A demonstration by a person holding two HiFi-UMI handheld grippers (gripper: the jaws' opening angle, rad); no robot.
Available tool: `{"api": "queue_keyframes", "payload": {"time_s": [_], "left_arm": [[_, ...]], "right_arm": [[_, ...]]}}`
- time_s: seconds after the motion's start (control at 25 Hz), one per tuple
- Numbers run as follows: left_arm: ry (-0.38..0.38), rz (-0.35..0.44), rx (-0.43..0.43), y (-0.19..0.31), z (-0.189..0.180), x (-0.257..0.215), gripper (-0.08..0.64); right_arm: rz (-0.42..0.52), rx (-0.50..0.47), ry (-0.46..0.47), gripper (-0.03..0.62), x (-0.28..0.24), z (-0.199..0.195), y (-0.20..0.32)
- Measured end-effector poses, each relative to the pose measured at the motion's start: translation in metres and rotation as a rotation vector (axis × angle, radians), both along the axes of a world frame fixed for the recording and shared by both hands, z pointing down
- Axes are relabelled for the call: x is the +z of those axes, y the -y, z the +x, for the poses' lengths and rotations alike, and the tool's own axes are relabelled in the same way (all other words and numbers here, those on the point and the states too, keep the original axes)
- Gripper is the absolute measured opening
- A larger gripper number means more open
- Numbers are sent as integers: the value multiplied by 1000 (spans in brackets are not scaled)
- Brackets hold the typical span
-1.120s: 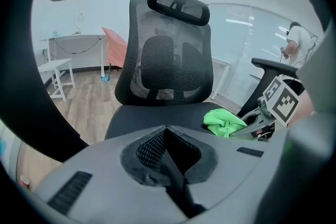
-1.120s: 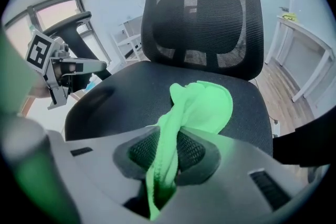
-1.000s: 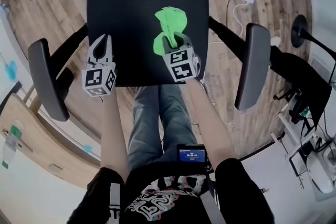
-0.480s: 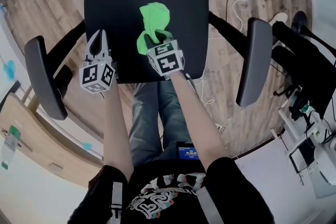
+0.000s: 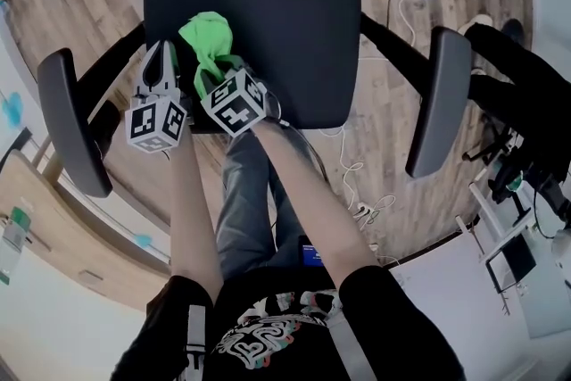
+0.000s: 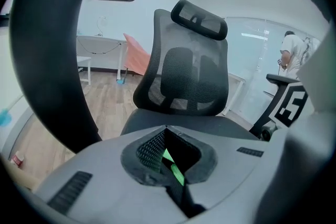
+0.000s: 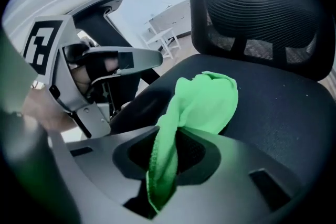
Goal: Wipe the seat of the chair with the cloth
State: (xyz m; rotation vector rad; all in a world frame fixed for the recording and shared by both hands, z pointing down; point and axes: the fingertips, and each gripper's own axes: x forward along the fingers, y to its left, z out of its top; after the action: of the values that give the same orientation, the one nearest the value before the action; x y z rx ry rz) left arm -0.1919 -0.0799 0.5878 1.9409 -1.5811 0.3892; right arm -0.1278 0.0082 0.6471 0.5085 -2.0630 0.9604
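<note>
A: Grey left gripper [image 5: 166,51]?
B: Jaws together, at the chair seat's [image 5: 285,13] eight o'clock edge.
A: Cloth [image 5: 205,35]?
B: Green, bunched on the seat just beside it, pinched at its five o'clock by the right gripper [image 5: 209,74].

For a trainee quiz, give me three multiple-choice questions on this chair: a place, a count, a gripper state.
1. Where on the black padded chair seat is the crumpled bright green cloth? A left front; B back right; C centre.
2. How many dark padded armrests show? A one; B two; C three.
3. The right gripper is: A open; B shut on the cloth; C out of view.
Key: A, it lies by the left front edge; B, one each side; B, cloth is pinched between its jaws.
</note>
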Motion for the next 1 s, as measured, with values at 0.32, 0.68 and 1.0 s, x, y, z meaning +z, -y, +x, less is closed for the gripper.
{"api": "queue_keyframes", "payload": {"time_s": [0.32,0.68,1.0], "left_arm": [[4,0,-14,0,-5,1,-11],[4,2,-25,-1,-10,1,-11],[3,6,-18,3,-8,-3,-11]], "right_arm": [[-11,-26,12,78,2,-9,-3],[11,-119,20,78,-1,-28,-10],[28,-167,1,78,1,-17,-1]]}}
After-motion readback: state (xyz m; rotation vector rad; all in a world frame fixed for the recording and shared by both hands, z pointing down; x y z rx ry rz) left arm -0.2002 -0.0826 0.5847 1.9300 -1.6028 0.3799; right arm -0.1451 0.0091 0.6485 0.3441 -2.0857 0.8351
